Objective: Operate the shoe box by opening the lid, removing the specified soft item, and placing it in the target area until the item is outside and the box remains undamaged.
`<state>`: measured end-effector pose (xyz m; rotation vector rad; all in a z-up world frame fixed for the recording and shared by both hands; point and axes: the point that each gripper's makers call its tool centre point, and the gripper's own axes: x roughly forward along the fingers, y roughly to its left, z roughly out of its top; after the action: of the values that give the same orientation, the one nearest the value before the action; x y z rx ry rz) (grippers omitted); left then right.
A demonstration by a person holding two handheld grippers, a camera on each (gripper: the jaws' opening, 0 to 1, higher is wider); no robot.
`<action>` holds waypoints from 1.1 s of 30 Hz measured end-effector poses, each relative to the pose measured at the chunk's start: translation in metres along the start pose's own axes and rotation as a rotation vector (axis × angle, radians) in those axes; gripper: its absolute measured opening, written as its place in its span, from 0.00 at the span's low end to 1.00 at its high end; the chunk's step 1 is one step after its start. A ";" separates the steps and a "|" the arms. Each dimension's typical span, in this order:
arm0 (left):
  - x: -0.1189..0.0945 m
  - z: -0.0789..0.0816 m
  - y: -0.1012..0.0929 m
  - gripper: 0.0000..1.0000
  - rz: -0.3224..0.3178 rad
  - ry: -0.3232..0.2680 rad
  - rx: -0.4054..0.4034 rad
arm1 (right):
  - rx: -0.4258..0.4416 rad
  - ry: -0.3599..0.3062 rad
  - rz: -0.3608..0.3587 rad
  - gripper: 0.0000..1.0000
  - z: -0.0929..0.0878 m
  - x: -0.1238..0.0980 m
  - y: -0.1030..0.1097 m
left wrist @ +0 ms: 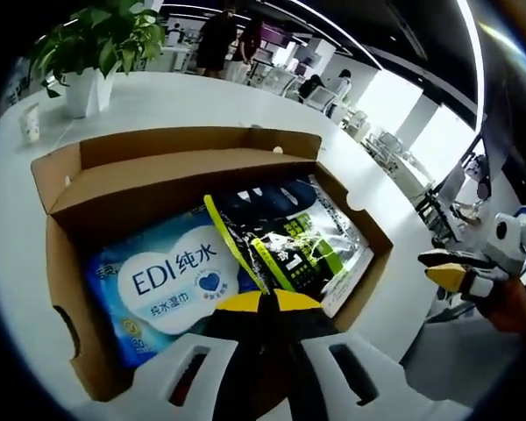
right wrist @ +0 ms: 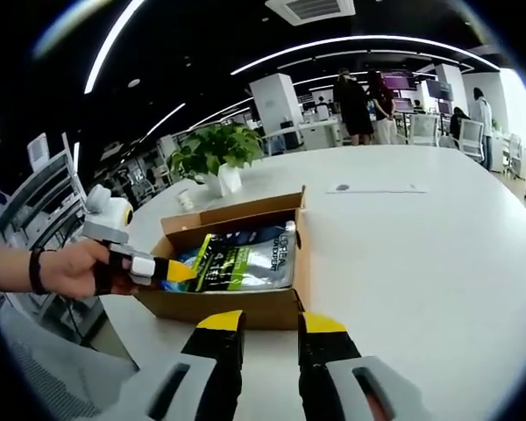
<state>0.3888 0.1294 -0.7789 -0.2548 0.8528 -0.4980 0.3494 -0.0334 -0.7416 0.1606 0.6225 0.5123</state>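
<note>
The shoe box (right wrist: 237,285) sits open near the bench (right wrist: 403,263) edge, packets inside. Left tool (left wrist: 265,303) shut at its rim; right tool (right wrist: 271,322) slightly parted, empty. Next: grip a soft packet (left wrist: 171,281).

The brown cardboard shoe box (left wrist: 158,175) is seen lying open on the white table, flaps folded outward, with a blue-and-white wet-wipes pack (left wrist: 171,281) laid flat inside on one side and a dark, silver-edged soft pouch (left wrist: 307,237) tucked just beside it.
</note>
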 end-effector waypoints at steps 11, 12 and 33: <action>-0.011 -0.005 0.020 0.01 0.028 0.010 -0.008 | -0.017 0.007 0.040 0.20 0.006 0.016 0.018; -0.012 -0.005 0.022 0.01 0.030 0.010 -0.010 | -0.020 0.008 0.044 0.20 0.007 0.018 0.019; -0.026 -0.012 0.038 0.01 0.045 0.013 -0.005 | -0.007 0.092 0.104 0.21 0.013 0.068 0.034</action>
<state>0.3771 0.1747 -0.7851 -0.2368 0.8703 -0.4556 0.3903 0.0298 -0.7561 0.1643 0.7048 0.6251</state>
